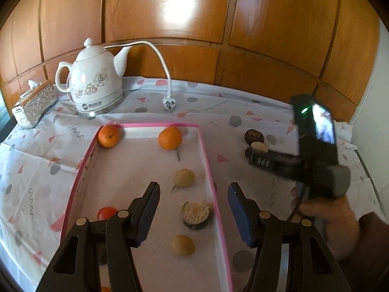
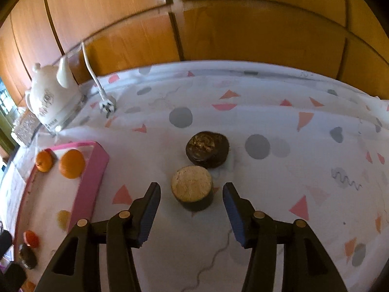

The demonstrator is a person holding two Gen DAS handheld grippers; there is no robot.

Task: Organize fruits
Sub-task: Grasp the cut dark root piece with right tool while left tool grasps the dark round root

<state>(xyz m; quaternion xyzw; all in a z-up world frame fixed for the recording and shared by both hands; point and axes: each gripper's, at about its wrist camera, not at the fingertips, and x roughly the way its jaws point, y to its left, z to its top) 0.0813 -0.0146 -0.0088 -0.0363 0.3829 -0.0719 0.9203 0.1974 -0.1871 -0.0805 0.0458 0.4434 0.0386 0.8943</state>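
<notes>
A pink-rimmed white box (image 1: 209,160) lies on the patterned cloth. It holds two oranges (image 1: 108,136) (image 1: 170,138), two tan round fruits (image 1: 184,177) (image 1: 182,245), a dark cut fruit (image 1: 196,215) and a red fruit (image 1: 107,213). My left gripper (image 1: 193,213) is open above the box, around the dark cut fruit. My right gripper (image 2: 192,215) is open just short of a cut dark fruit (image 2: 192,191) on the cloth; a dark round fruit (image 2: 207,149) lies behind it. The right gripper also shows in the left wrist view (image 1: 260,159).
A white electric kettle (image 1: 96,82) with its cord and plug (image 1: 169,103) stands at the back left, next to a glittery tissue box (image 1: 32,103). A wooden panelled wall (image 1: 194,24) closes the back. The box (image 2: 93,170) lies left of the right gripper.
</notes>
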